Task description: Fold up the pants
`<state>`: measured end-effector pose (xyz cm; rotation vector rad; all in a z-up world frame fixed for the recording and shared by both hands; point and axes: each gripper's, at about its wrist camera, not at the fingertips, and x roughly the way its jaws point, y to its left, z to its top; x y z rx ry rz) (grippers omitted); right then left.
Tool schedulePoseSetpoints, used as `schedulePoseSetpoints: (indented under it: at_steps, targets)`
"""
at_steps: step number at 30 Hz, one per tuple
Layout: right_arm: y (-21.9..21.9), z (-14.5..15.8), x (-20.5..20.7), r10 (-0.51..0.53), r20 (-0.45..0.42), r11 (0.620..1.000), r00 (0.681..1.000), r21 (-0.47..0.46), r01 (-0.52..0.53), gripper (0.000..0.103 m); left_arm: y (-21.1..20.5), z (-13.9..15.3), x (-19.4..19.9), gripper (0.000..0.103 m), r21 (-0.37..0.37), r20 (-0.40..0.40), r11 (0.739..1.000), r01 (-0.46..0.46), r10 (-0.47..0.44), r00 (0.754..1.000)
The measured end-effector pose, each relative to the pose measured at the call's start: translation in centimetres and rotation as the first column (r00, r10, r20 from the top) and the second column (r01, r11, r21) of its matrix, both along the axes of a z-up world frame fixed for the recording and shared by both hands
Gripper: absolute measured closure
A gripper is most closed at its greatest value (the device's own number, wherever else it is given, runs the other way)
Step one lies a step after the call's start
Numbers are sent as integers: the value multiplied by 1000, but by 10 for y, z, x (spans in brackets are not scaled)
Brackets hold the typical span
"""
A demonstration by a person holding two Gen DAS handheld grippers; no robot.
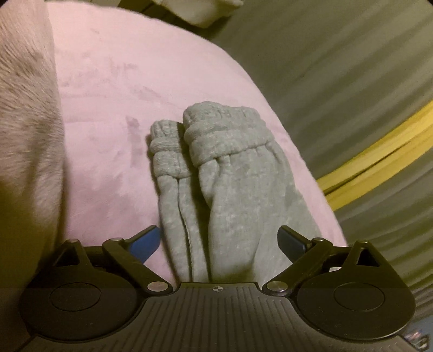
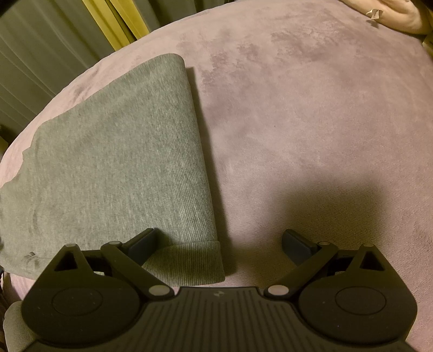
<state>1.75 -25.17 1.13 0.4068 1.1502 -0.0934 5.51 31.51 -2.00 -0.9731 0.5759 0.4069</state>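
The left gripper [image 1: 218,239] stands with its blue-padded jaws spread wide, nothing pinched; the two legs of the grey fleece sweatpants [image 1: 230,173] run up between its pads without either pad pressing on the cloth. Beyond the tips the legs end in two ribbed elastic cuffs [image 1: 189,135], lying side by side and touching, the left one narrower and lower than the right. The right gripper [image 2: 218,242] is likewise gaping and empty: its left pad hovers over the folded body of the pants, just beside the ribbed waistband [image 2: 186,261], while its right pad hangs over bare cover. The pants lie flat on a soft pink plush bedspread [image 1: 113,81], near its rounded edge. Past that edge is a striped grey-green surface with a yellow band [image 1: 379,151], and a pale cushion [image 2: 392,13] sits at the far corner.
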Motion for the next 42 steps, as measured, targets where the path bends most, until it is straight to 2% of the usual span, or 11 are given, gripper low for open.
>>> schedulePoseSetpoints:
  at_steps: [9, 16, 18, 21, 24, 26, 27, 32, 37, 40, 42]
  targets:
    - [1, 0, 1, 0, -2, 1000, 1000, -2, 0, 4, 22, -8, 6, 7, -101, 137, 995, -23, 37, 990]
    - [1, -2, 2, 0, -8, 1000, 1000, -6, 0, 4, 21, -7, 10, 64, -44, 181, 999, 11, -3, 984]
    - [1, -2, 2, 0, -8, 1000, 1000, -5, 0, 4, 21, -7, 13, 62, -37, 181, 999, 13, -6, 983]
    - [2, -2, 2, -1, -9, 1000, 1000, -4, 1, 4, 23, -11, 25, 30, -40, 102, 999, -20, 24, 994]
    - [2, -2, 2, -1, -9, 1000, 1000, -3, 1, 4, 26, -11, 37, 31, -62, 79, 997, -50, 55, 995]
    - [1, -2, 3, -2, -8, 1000, 1000, -2, 1, 4, 32, -10, 43, 49, -113, 87, 992, -56, 66, 994]
    - [1, -2, 3, -2, -8, 1000, 1000, -1, 2, 4, 36, -9, 45, 73, -116, 96, 992, -43, 54, 994]
    - [1, -3, 3, -7, -5, 1000, 1000, 6, 7, 4, 13, 35, 46, 82, 114, 134, 990, 81, -96, 986]
    - [-1, -2, 1, -19, 5, 1000, 1000, 22, 19, 4, -52, 110, 40, 82, 382, 231, 906, 183, -285, 930]
    - [-3, -2, -1, -32, 16, 999, 999, 40, 32, 4, -112, 151, 37, 82, 524, 288, 814, 251, -447, 847]
    - [-7, -1, -3, -47, 30, 997, 998, 59, 45, 4, -165, 167, 34, 81, 632, 278, 713, 304, -575, 769]
